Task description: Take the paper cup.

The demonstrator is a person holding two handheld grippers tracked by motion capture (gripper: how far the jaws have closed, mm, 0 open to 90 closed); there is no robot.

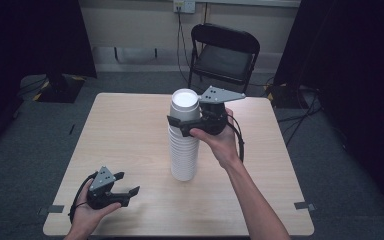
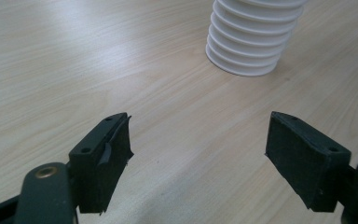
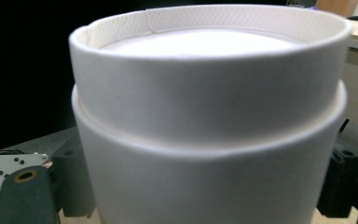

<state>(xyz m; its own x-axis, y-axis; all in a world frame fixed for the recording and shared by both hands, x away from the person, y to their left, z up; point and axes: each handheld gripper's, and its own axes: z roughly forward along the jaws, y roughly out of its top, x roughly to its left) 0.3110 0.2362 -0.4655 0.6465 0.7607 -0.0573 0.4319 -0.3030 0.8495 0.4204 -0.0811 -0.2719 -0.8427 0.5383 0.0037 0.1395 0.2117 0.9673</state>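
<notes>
Black folding chair [image 1: 223,55], grey carpet [image 1: 25,130], pale wall [image 1: 135,22], dark curtains [image 1: 25,35]

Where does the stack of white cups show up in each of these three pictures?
High view: cup stack stands upside down mid-table, right gripper around its upper part.
Left gripper view: its lower rims at top right, beyond the open jaws.
Right gripper view: its top cups up close, a jaw at each side.
Shared landmark: the light wooden table.

Your right gripper [image 3: 205,196] has its two black jaws on either side of the white cup stack [image 3: 205,140], close to its top. The upper cup [image 3: 205,93] (its rim is a little textured inside) sits nested in the next one. Behind them it is dark.
</notes>
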